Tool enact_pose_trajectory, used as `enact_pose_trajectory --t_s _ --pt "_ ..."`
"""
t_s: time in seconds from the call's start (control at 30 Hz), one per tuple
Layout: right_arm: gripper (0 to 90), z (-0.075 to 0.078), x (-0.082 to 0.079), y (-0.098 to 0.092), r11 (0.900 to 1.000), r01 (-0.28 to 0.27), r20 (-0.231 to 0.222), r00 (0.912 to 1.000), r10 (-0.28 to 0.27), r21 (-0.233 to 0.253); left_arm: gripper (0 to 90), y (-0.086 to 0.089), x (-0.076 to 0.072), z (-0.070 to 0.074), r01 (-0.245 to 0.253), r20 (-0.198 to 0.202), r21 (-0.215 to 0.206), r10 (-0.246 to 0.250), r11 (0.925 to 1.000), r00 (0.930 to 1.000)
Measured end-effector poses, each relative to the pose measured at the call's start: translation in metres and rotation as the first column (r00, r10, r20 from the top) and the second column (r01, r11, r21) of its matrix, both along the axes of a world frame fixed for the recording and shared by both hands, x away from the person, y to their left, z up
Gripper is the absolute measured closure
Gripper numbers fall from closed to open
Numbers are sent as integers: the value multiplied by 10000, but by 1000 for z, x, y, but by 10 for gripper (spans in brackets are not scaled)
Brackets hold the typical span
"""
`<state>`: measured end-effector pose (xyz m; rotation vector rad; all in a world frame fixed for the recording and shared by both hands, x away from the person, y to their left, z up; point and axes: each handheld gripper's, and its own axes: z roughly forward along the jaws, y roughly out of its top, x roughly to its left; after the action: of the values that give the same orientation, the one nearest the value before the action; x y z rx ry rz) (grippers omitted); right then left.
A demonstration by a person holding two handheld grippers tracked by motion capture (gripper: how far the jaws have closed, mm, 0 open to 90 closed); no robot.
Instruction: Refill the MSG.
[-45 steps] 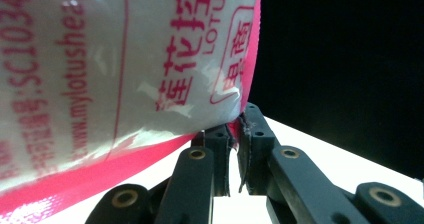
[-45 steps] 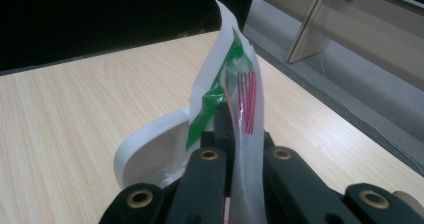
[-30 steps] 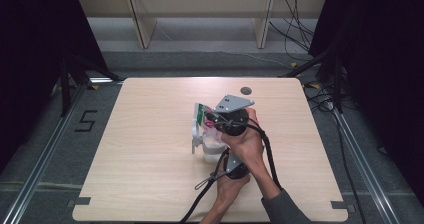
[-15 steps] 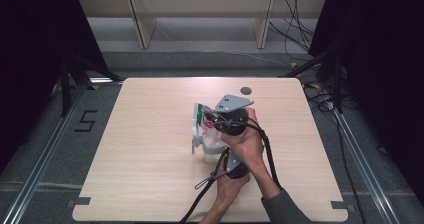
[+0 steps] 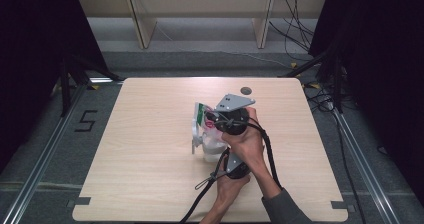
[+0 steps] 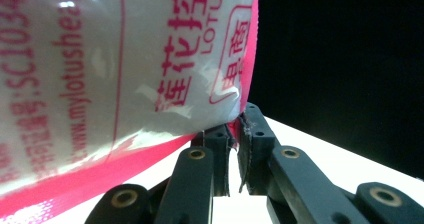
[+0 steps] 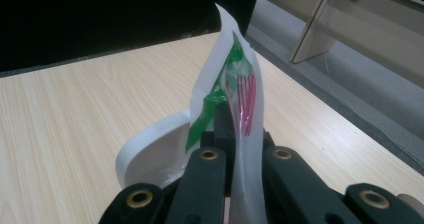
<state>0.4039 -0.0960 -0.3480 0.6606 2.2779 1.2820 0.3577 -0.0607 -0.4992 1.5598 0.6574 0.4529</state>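
Note:
A clear plastic bag (image 5: 205,134) with white contents and green and pink print stands upright at the middle of the table (image 5: 150,184). My right gripper (image 5: 221,120), under its grey plate, is shut on the bag's upper edge. In the right gripper view the thin bag edge (image 7: 239,84) rises between the jaws of the right gripper (image 7: 235,121). My left gripper (image 5: 226,158) is lower and nearer the person. In the left gripper view, the left gripper (image 6: 237,126) is shut on the pink sealed border of the bag (image 6: 120,64).
A small dark round mark (image 5: 245,90) lies near the table's far edge. A wooden shelf frame (image 5: 145,29) stands on the floor beyond the table. Cables (image 5: 200,199) trail from both grippers toward the near edge. Bare wood lies left and right of the bag.

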Motion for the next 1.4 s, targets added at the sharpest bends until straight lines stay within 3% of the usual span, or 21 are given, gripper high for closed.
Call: enact_pose_trajectory --t_s 0.6,0.77,1.1,1.17,1.23,1.4 --pt "900 1 1 -1 9999 -77 397 9992 82 -115 831 0 0 0 -27 15 -50 27 10000 10000" --pt "900 1 0 0 10000 -53 190 9998 53 -3 831 0 0 0 -21 21 -34 21 10000 10000" --pt "900 1 0 -1 10000 -71 255 9996 71 24 830 0 0 0 -20 28 7 20 10000 10000" --pt "900 1 0 -1 9999 -100 63 9999 100 43 830 0 0 0 -19 41 14 19 10000 10000" --pt "900 1 0 -1 9999 -94 246 9997 93 51 830 0 0 0 -14 47 3 14 10000 10000" --pt "900 2 0 -3 9998 -186 171 9997 185 60 830 0 -1 -1 -118 102 -44 119 9999 9999"
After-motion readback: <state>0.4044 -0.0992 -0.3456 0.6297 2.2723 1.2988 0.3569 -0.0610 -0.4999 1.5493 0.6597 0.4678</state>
